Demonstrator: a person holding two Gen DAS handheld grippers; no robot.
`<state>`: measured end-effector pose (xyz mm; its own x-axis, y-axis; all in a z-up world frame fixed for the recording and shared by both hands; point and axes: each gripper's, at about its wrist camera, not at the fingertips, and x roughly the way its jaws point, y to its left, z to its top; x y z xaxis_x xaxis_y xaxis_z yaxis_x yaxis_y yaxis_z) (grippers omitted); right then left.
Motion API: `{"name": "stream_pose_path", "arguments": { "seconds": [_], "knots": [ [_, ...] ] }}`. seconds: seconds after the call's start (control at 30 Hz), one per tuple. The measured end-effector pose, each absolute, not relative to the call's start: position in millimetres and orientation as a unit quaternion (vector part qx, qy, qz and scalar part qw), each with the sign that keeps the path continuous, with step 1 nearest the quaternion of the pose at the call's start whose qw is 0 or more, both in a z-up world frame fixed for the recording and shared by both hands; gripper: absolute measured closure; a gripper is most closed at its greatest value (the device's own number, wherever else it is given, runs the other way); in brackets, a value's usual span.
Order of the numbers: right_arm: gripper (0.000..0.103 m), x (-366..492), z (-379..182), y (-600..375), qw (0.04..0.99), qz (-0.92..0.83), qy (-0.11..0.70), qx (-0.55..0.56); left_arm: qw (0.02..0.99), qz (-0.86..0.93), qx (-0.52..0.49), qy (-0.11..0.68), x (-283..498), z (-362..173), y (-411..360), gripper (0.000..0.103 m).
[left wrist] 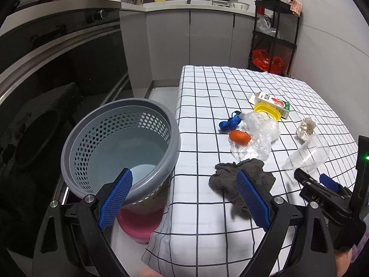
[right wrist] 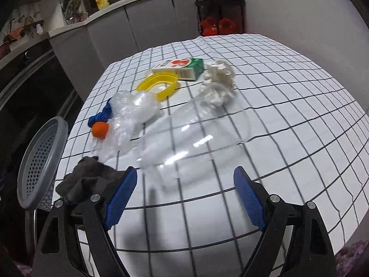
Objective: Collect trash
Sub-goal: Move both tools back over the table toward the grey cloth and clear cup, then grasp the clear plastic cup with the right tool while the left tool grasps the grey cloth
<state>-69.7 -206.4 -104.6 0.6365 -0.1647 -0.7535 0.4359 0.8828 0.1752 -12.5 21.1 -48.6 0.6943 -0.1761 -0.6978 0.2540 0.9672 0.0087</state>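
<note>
A grey perforated bin stands at the table's left edge; its rim also shows in the right wrist view. On the checked tablecloth lie a dark grey rag, an orange scrap, crumpled clear plastic, a blue ribbon, a yellow lid, a juice carton, crumpled paper and a clear plastic cup. My left gripper is open, between bin and rag. My right gripper is open, just short of the cup.
Kitchen counters and dark oven fronts run along the left and back. A black shelf cart with red bags stands behind the table. A pink container sits under the bin. The right gripper's body shows in the left wrist view.
</note>
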Motion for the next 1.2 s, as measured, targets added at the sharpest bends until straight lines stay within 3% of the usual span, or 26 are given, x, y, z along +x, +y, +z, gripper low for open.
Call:
{"name": "stream_pose_path", "arguments": {
  "seconds": [0.53, 0.73, 1.2],
  "knots": [
    [0.021, -110, -99, -294, 0.867, -0.271, 0.365, 0.206, 0.907, -0.144, 0.049, 0.393, -13, -62, -6, 0.014],
    [0.021, -118, -79, -288, 0.888, -0.233, 0.342, 0.199, 0.901, -0.156, 0.046, 0.402, -13, -69, -18, 0.014],
    [0.021, -29, -100, -285, 0.868, -0.165, 0.431, 0.185, 0.892, -0.149, 0.027, 0.425, 1, -85, -23, 0.014]
  ]
}}
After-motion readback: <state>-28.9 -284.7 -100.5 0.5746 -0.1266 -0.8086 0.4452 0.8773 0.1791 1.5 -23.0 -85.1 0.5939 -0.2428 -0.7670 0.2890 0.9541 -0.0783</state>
